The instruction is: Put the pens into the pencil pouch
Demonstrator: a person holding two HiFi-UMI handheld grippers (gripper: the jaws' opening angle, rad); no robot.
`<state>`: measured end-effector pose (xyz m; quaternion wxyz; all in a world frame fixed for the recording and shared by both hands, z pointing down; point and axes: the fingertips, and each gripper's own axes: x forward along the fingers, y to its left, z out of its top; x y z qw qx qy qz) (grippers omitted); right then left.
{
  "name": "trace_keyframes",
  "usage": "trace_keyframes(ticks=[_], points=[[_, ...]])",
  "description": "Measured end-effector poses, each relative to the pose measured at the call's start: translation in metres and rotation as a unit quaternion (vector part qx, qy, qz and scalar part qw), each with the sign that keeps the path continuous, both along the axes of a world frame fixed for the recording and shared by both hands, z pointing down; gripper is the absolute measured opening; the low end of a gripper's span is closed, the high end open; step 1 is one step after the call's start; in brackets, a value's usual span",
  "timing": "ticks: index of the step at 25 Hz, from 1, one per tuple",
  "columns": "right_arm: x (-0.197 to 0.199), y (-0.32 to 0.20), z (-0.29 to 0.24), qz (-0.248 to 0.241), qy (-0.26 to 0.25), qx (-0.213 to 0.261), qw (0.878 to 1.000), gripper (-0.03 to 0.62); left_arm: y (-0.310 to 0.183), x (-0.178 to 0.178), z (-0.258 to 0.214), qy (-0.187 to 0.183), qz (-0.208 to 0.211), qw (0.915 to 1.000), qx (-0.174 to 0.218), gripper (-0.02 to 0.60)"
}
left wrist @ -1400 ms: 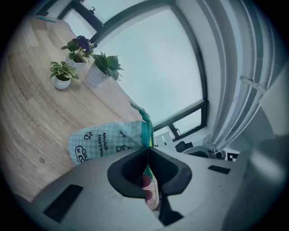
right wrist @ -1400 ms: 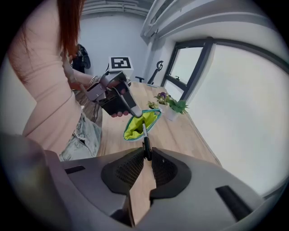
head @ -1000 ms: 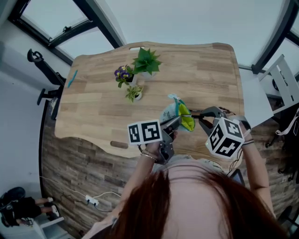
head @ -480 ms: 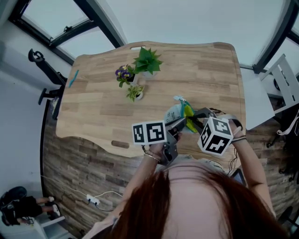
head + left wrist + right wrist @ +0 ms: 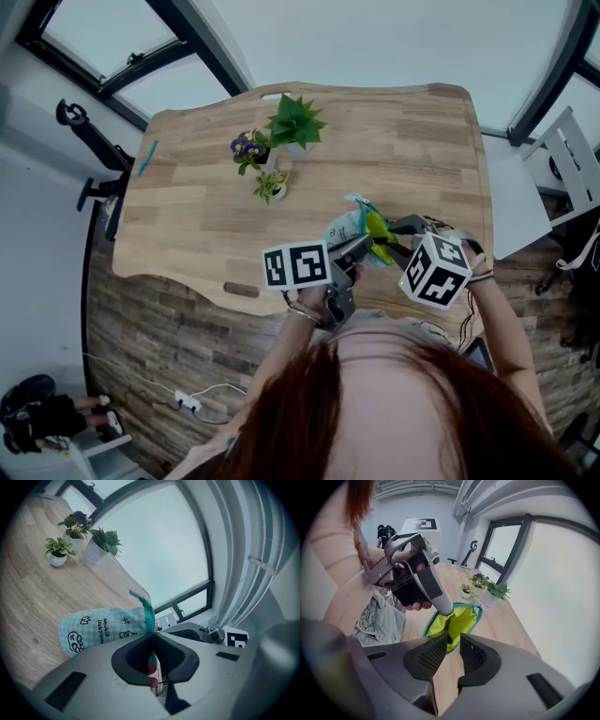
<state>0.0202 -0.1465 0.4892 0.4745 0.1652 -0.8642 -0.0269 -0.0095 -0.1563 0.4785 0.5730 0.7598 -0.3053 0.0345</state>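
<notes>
Around: Three small plants in pots (image 5: pixel 272 150) are standing on the wooden worktop (image 5: pixel 412 141), well apart from the pouch, in the upper middle of the head view. A thin blue-green thing (image 5: pixel 145 157) that looks like a pen is lying at the far left edge of the worktop.
In the way: In the right gripper view, the left gripper (image 5: pixel 417 578) is reaching down from the upper left. Its tip is sitting on the top rim of the pouch's mouth, so it is covering a bit of the opening.
Pouch: The pencil pouch (image 5: pixel 345 227) is pale green checks outside and bright yellow inside (image 5: pixel 465 617). It is being held near the lower edge of the worktop, in the middle of the head view, between the two grippers.
Which way it points: In the left gripper view the pouch (image 5: pixel 101 629) is lying long ways from left to right. Its shut end is pointing left and its zip edge is at the jaws. In the right gripper view the open mouth is facing the camera.
Left gripper: The left gripper (image 5: pixel 152 637) is squeezing its jaws together on the green zip edge of the pouch and holding it up.
Right gripper: The jaws of the right gripper (image 5: pixel 453 637) have just been opening and are standing a little apart.
Pen: A dark pen (image 5: pixel 446 631) is sitting in the yellow mouth, right in front of the gap. The jaws are not pressing on it.
</notes>
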Motion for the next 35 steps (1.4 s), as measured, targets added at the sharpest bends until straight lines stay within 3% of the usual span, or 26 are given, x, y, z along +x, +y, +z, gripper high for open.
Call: trace_keyframes(ticks=[6, 17, 25, 35], points=[[0.008, -0.008, -0.023, 0.041, -0.061, 0.015, 0.997, 0.075, -0.003, -0.005, -0.001, 0.001, -0.007, 1.0000, 0.002, 0.012], [0.063, -0.029, -0.028, 0.157, -0.139, 0.025, 0.977, 0.031, -0.004, -0.007, -0.003, 0.009, -0.017, 0.9998, 0.002, 0.013], [0.093, -0.030, 0.005, 0.199, -0.140, 0.008, 0.970, 0.031, -0.004, -0.009, -0.004, 0.013, -0.025, 0.9996, 0.000, 0.012], [0.106, -0.035, 0.048, 0.202, -0.124, -0.009, 0.971, 0.032, -0.005, -0.011, -0.005, 0.017, -0.031, 0.9994, -0.004, 0.012]])
